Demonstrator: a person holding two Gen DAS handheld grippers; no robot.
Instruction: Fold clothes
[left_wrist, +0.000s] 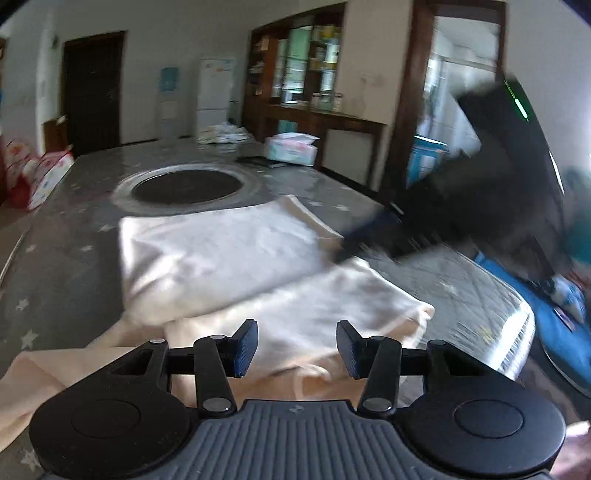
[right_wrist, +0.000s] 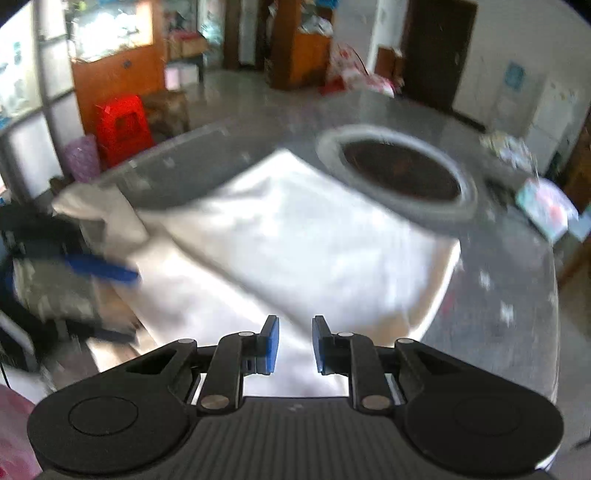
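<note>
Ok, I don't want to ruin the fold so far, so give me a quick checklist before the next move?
1. Left gripper empty, jaws apart: ok.
2. Right gripper empty, jaws narrowly apart: ok.
3. Cloth lying on the table with one layer folded over: ok.
4. Folded edges lined up squarely: cannot tell, both views are blurred.
5. Cloth clear of the round dark inset: ok in the left view, though it lies close.
6. Tissue pack away from the cloth: ok.
</note>
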